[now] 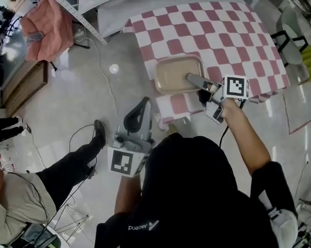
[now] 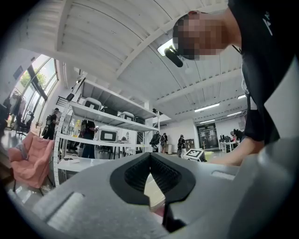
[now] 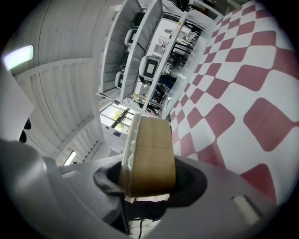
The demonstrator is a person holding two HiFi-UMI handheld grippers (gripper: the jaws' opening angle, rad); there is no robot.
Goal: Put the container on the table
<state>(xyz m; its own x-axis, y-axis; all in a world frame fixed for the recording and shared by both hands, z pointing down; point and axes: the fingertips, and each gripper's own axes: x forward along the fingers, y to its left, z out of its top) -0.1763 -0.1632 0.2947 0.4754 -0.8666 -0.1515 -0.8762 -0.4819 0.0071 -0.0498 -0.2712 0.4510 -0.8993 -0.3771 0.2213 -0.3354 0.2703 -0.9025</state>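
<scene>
A beige container hangs over the near edge of the bench, pinched by one side wall in the right hand-held gripper. The right gripper view shows its jaws clamped on the rim and wall of the container, with the red-and-white checked cloth just beyond it.

The carry looks almost done, as the container is already above the cloth. Whether its base touches the bench cannot be told from the head view. By that reading, what is left is to set it flat and let go.

The left hand-held gripper is held low beside the person's body, well apart from the bench. Its jaws are pressed together at the tips and hold nothing.
</scene>
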